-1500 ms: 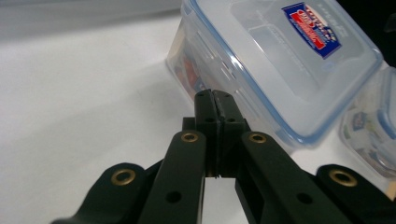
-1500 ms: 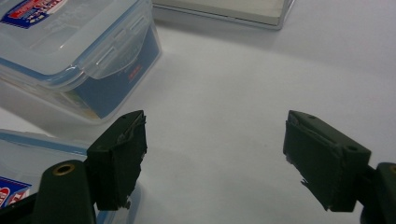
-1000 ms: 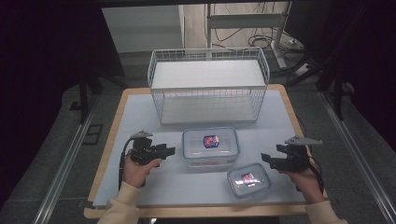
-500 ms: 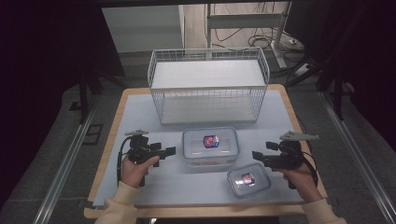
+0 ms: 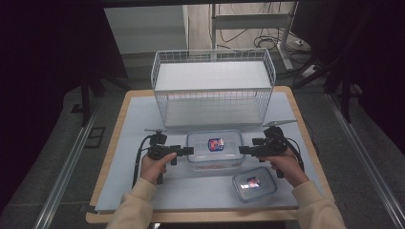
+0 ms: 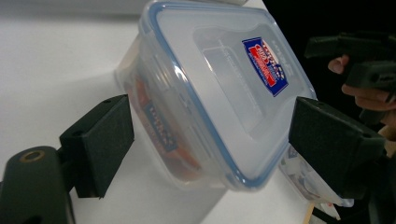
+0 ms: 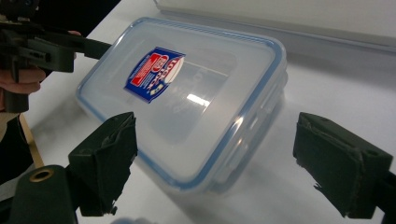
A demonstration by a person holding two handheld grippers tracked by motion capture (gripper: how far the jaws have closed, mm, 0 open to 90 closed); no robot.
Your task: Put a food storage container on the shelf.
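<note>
A large clear lidded box (image 5: 214, 150) with a blue seal and a red-blue label lies in the middle of the white mat. My left gripper (image 5: 189, 150) points at its left end, my right gripper (image 5: 242, 150) at its right end. In the left gripper view the box (image 6: 219, 93) lies between the spread pads (image 6: 100, 140), untouched. The right gripper view has the box (image 7: 187, 93) just beyond its wide pads (image 7: 341, 163). Both grippers are open, and their jaws have just been opening. A smaller lidded box (image 5: 254, 183) lies at the front right.
A white wire basket (image 5: 213, 88) stands at the back of the table, right behind the large box. The white mat (image 5: 129, 143) covers the wooden tabletop. A metal rail (image 5: 67, 162) runs along the floor on the left.
My right gripper has swung left, from beside the small box to the large box's right end. My left gripper has moved right toward the box's left end.
</note>
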